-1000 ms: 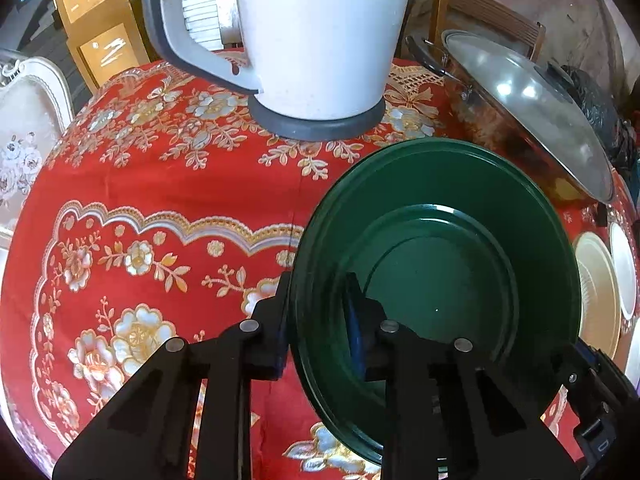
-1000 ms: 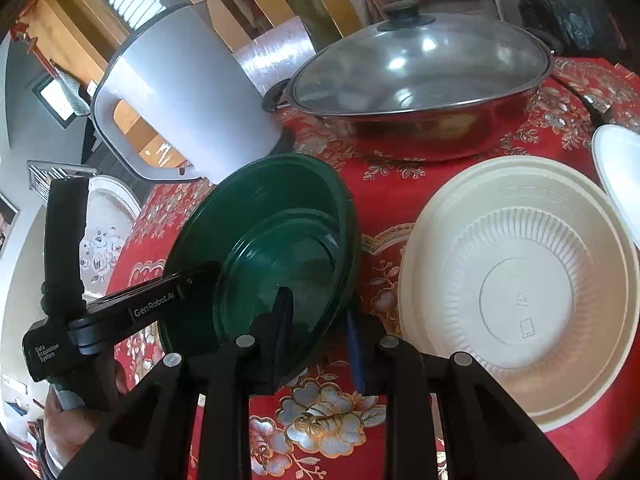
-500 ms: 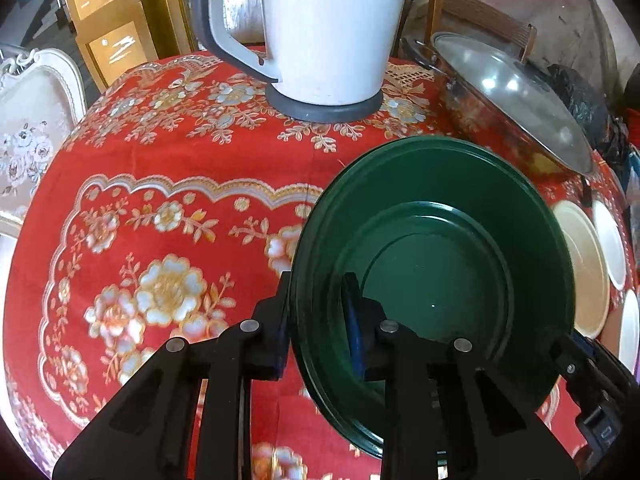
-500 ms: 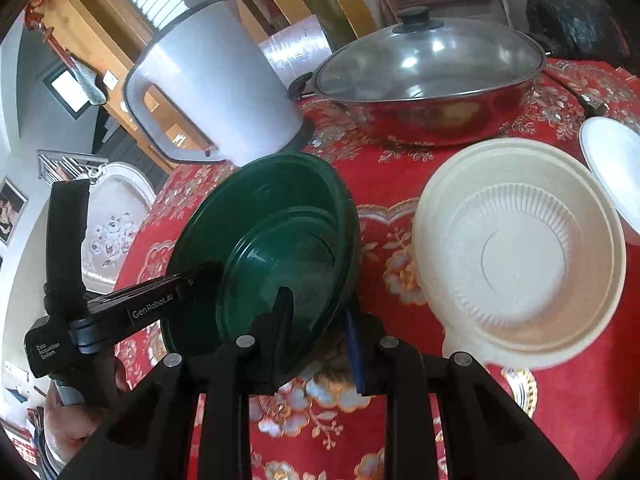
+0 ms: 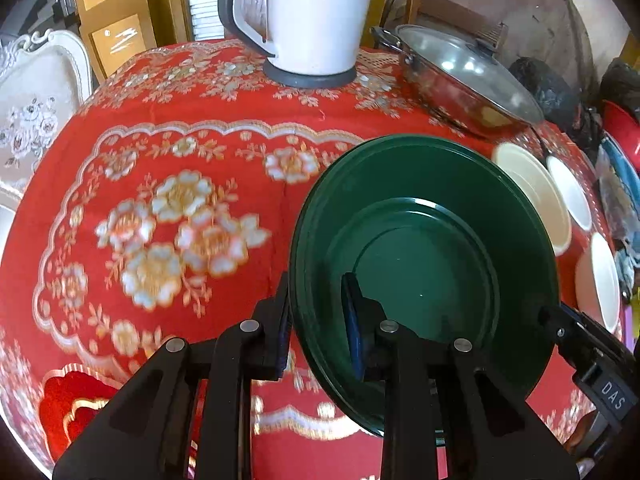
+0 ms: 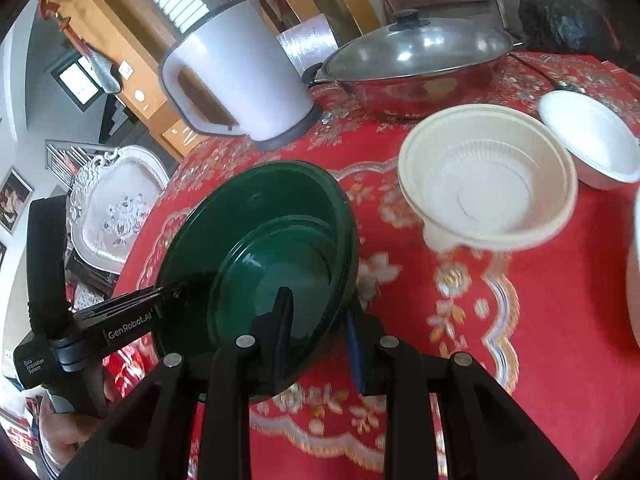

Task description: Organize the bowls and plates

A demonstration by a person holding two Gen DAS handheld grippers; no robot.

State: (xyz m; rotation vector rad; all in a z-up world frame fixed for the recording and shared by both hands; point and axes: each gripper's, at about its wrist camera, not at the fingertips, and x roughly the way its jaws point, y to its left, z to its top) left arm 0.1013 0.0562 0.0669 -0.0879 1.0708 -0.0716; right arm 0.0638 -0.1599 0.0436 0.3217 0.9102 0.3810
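Left wrist view: both grippers, left gripper (image 5: pixel 316 320) and right gripper (image 6: pixel 320 320), pinch the green bowl (image 5: pixel 424 264) by opposite rims, above the red tablecloth (image 5: pixel 160 200). It looks light, stiff and slippery; hold the rim tight.

Two black hand-held grippers work side by side, both angled downward. The left gripper (image 5: pixel 316 316) and the right gripper (image 6: pixel 320 320) each have their jaws clamped on opposite edges of a green bowl (image 5: pixel 424 264). A person's hand (image 6: pixel 66 436) grasps the left gripper's handle.
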